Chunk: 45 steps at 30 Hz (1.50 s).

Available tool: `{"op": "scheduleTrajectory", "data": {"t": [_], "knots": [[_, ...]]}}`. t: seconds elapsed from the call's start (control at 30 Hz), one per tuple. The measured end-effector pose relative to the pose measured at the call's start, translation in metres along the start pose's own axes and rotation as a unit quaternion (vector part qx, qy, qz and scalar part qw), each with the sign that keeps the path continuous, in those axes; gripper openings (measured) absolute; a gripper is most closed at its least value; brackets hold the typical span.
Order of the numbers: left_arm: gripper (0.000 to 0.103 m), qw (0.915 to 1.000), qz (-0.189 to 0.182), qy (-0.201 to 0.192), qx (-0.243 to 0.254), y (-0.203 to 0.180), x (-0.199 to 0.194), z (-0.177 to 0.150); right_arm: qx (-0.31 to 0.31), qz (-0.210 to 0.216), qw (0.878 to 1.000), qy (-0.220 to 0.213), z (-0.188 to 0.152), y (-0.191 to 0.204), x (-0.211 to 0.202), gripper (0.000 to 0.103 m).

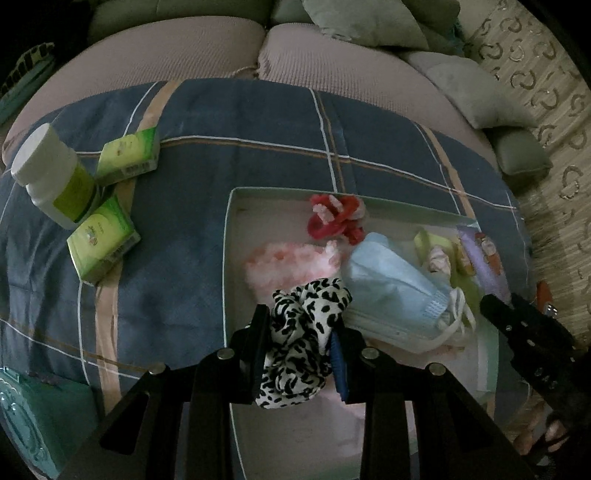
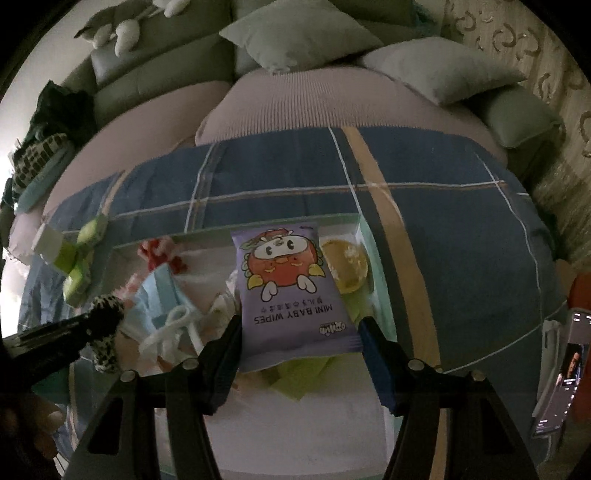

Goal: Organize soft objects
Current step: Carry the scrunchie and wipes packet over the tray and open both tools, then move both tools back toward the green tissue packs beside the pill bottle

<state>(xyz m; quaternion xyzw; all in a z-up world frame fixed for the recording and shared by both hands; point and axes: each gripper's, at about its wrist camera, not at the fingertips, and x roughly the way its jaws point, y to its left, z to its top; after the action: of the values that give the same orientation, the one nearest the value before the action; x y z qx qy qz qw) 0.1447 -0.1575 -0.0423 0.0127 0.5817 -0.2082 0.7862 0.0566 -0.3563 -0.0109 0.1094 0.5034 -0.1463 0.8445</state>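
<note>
Dim room: grey-green sofa [image 2: 155, 74] with cushions [image 2: 299, 33], patterned wall [image 1: 546, 92] alongside.

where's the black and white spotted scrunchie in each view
Left wrist: the spotted scrunchie sits bottom centre, pinched in the left gripper, over the white box.
Right wrist: the same scrunchie is at the lower left edge, at the tip of the left gripper coming in from the left.
Shared landmark: the light blue face mask, just right of the scrunchie in both views.
</note>
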Motion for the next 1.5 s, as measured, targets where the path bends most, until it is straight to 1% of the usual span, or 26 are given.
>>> {"op": "scheduleTrajectory", "data": {"t": [0.07, 0.2, 0.27, 0.33, 0.37, 0.57, 0.77, 0.8, 0.83, 0.87, 1.0, 1.03, 1.07, 1.1, 1.13, 1.17, 1.3, 1.4, 1.47, 1.5], "knots": [[0.032, 1.0000, 0.002, -0.004, 0.004, -0.002, -0.002, 0.002, -0.005, -0.004, 1.000, 0.005, 0.000, 0.001, 0.004, 0.066], [0.044, 0.9998, 0.005, -0.010, 0.015, -0.008, -0.008, 0.003, -0.013, -0.011, 1.000, 0.009, 0.000, 0.004, 0.005, 0.066], [0.047, 0.9997, 0.005, -0.014, 0.019, -0.011, -0.011, 0.004, -0.013, -0.011, 1.000, 0.009, 0.000, 0.003, 0.005, 0.066], [0.058, 0.9996, 0.005, -0.015, 0.022, -0.013, -0.013, 0.006, -0.014, -0.014, 1.000, 0.010, 0.001, 0.004, 0.005, 0.066], [0.059, 0.9996, 0.006, -0.017, 0.023, -0.013, -0.014, 0.006, -0.014, -0.014, 1.000, 0.010, 0.001, 0.004, 0.005, 0.066], [0.060, 0.9991, 0.004, -0.034, 0.025, -0.011, -0.030, 0.006, -0.018, -0.017, 1.000, 0.009, 0.002, 0.005, 0.003, 0.067], [0.062, 0.9974, 0.003, -0.068, 0.021, -0.008, -0.055, 0.009, -0.019, -0.021, 0.999, -0.015, 0.004, 0.007, -0.012, 0.067], [0.065, 0.9971, 0.004, -0.073, 0.019, -0.007, -0.057, 0.010, -0.019, -0.020, 0.999, -0.018, 0.005, 0.008, -0.015, 0.067], [0.072, 0.9968, 0.006, -0.078, 0.016, -0.005, -0.059, 0.011, -0.020, -0.020, 0.999, -0.021, 0.005, 0.008, -0.017, 0.067], [0.075, 0.9964, 0.009, -0.084, 0.012, -0.002, -0.062, 0.011, -0.021, -0.022, 0.999, -0.021, 0.006, 0.009, -0.017, 0.067], [0.076, 0.9955, 0.020, -0.092, -0.004, 0.008, -0.064, 0.014, -0.019, -0.028, 0.999, -0.027, 0.007, 0.009, -0.021, 0.067], [0.076, 0.9954, 0.025, -0.092, -0.007, 0.011, -0.063, 0.015, -0.019, -0.029, 0.999, -0.029, 0.008, 0.009, -0.022, 0.069], [0.077, 0.9949, 0.039, -0.093, -0.011, 0.015, -0.061, 0.015, -0.019, -0.028, 0.999, -0.032, 0.008, 0.009, -0.022, 0.070], [0.081, 0.9943, 0.048, -0.094, -0.014, 0.018, -0.060, 0.016, -0.022, -0.028, 0.999, -0.035, 0.008, 0.011, -0.024, 0.078], [0.087, 0.9937, 0.057, -0.095, -0.017, 0.021, -0.059, 0.016, -0.024, -0.028, 0.999, -0.037, 0.009, 0.012, -0.024, 0.085], [0.089, 0.9929, 0.065, -0.098, -0.023, 0.026, -0.059, 0.016, -0.026, -0.028, 0.998, -0.039, 0.009, 0.014, -0.025, 0.088], [0.089, 0.9901, 0.082, -0.105, -0.044, 0.040, -0.057, 0.017, -0.038, -0.026, 0.998, -0.041, 0.010, 0.022, -0.023, 0.089], [0.093, 0.9876, 0.101, -0.107, -0.055, 0.048, -0.057, 0.017, -0.043, -0.028, 0.998, -0.041, 0.010, 0.026, -0.022, 0.090], [0.094, 0.9854, 0.113, -0.113, -0.059, 0.052, -0.058, 0.017, -0.043, -0.030, 0.998, -0.044, 0.010, 0.026, -0.022, 0.093], [0.094, 0.9849, 0.114, -0.115, -0.061, 0.054, -0.058, 0.017, -0.042, -0.031, 0.998, -0.047, 0.010, 0.027, -0.023, 0.099]]}}
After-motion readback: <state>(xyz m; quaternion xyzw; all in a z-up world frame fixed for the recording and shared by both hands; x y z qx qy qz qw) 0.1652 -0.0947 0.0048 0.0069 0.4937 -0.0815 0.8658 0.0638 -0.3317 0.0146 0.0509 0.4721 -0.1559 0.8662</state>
